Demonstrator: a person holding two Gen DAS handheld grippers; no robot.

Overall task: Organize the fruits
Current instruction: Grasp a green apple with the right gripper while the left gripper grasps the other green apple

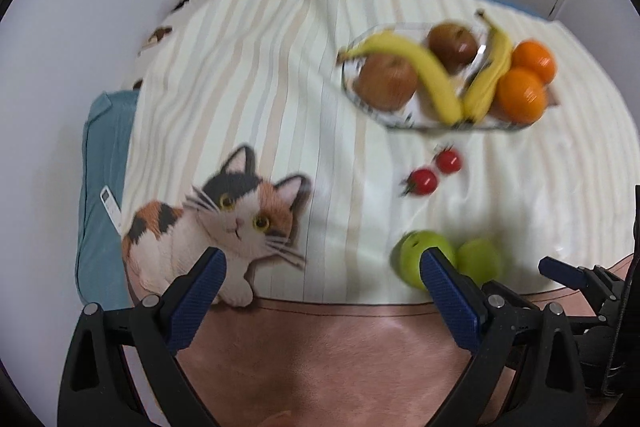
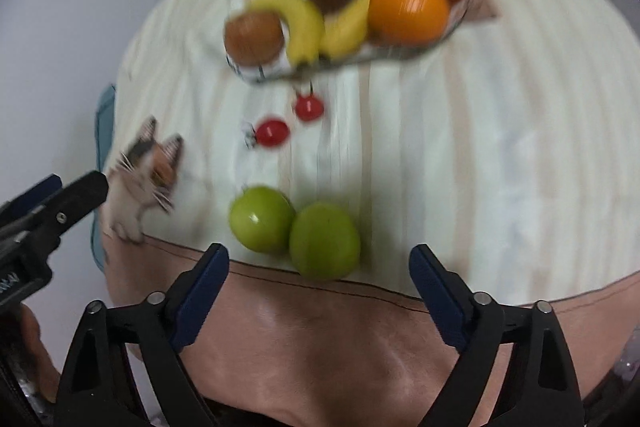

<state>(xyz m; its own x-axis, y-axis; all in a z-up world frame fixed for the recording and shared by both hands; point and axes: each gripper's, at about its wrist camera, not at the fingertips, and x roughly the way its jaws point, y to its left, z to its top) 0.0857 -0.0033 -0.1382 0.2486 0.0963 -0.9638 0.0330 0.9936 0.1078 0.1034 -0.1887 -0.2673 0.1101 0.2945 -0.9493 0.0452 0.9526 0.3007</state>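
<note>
Two green apples (image 2: 260, 219) (image 2: 324, 241) lie side by side near the striped blanket's front edge. My right gripper (image 2: 319, 254) hangs open just above them, with the nearer apple in line with the gap and no pad touching it. My left gripper (image 1: 322, 261) is open over the blanket with nothing between its fingers; its right finger (image 1: 436, 267) overlaps one green apple (image 1: 416, 251) in view. Two cherry tomatoes (image 1: 424, 181) (image 1: 449, 160) lie loose farther back. A glass tray (image 1: 370, 109) holds two bananas (image 1: 420, 67), two brown apples (image 1: 386, 81) and two oranges (image 1: 522, 95).
A cat picture (image 1: 224, 223) is printed on the blanket's left side, and a pink border (image 1: 320, 339) runs along its front. Blue bedding (image 1: 98, 187) with a white remote (image 1: 110, 205) lies at the left by the wall. A hand (image 2: 32, 347) holds the left gripper (image 2: 60, 203).
</note>
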